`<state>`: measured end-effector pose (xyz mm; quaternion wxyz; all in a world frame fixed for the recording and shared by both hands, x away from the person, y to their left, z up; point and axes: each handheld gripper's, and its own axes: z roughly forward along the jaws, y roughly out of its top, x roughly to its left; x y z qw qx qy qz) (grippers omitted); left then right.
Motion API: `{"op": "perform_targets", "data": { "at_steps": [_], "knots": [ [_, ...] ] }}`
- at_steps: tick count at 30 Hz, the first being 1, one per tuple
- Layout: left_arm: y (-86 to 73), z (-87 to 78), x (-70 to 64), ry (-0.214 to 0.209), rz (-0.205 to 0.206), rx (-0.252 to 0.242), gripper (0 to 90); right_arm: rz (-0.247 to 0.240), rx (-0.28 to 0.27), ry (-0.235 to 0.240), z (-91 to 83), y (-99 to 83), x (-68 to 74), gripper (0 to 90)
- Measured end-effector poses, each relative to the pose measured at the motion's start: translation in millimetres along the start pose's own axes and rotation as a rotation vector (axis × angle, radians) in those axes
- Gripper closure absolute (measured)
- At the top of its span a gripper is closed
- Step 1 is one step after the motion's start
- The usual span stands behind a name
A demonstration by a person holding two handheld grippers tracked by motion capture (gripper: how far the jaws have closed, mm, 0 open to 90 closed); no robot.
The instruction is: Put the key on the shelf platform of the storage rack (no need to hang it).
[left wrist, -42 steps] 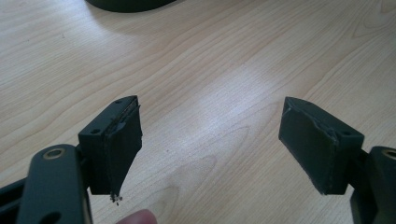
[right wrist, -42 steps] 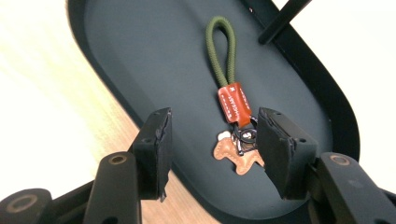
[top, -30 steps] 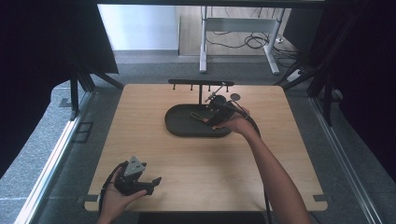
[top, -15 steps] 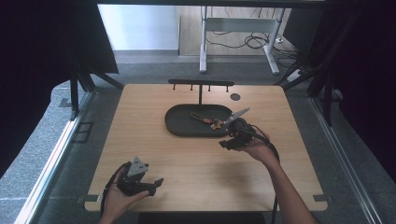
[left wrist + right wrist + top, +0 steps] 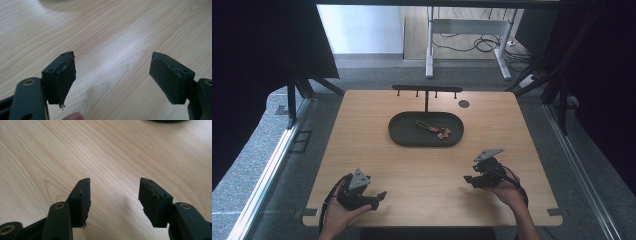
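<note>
Right gripper [image 5: 468,178] has pulled back from the tray to the near right of the table [image 5: 362,130] since a sec ago; its jaws are spread w/ nothing between, bare wood under them. Left gripper [image 5: 381,196] stays near-left, jaws wide apart, also nothing held. Pads are black, matte, frayed at edges. Table is pale wood-grain laminate. Farther off, dark oval tray [image 5: 402,132] holds a keychain [image 5: 434,129] w/ brown strap, well apart from both grippers. Behind the tray, a black T-shaped hook rack [image 5: 427,90].

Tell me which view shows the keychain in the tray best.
The high view: the keychain lies in plain sight inside the dark oval tray. The right gripper view catches just a dark sliver at its top edge, probably the tray's rim; the left gripper view gives bare tabletop.
</note>
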<state>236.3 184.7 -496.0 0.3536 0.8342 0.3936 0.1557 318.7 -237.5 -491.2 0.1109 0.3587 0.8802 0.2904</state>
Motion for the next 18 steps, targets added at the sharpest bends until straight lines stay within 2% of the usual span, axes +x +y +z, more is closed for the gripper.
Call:
{"op": "perform_targets", "data": {
  "at_steps": [2, 4, 5, 8, 12, 16, 18],
  "knots": [
    [-0.1, -1.4, 1.0, 0.003, -0.002, -0.003, 21.5, 0.009, -0.002, 0.001, 2.5, -6.0, -0.2, 44.1],
    [-0.3, -2.8, 1.9, 0.006, -0.004, -0.007, 21.4, -0.004, 0.013, -0.005, 4.7, -8.5, 0.6, 44.0],
    [-0.4, -3.8, 2.3, 0.008, -0.005, -0.01, 21.4, -0.009, 0.003, -0.018, 4.3, -9.0, 1.8, 44.3],
    [-0.6, -5.6, 4.1, 0.012, -0.008, -0.014, 21.5, -0.012, -0.027, -0.016, 2.0, -7.4, 3.4, 44.4],
    [-1.0, -5.9, 4.5, 0.013, -0.006, -0.013, 21.5, -0.015, -0.039, -0.02, 1.1, -6.5, 4.9, 43.5],
    [-0.8, -4.4, 3.3, 0.009, -0.003, -0.01, 21.4, 0.002, -0.045, -0.035, 2.7, -10.1, 2.7, 41.0],
    [-0.7, -3.3, 3.3, 0.007, -0.001, -0.007, 21.4, 0.026, -0.047, -0.052, 4.5, -13.3, -1.2, 38.9]
  ]
}}
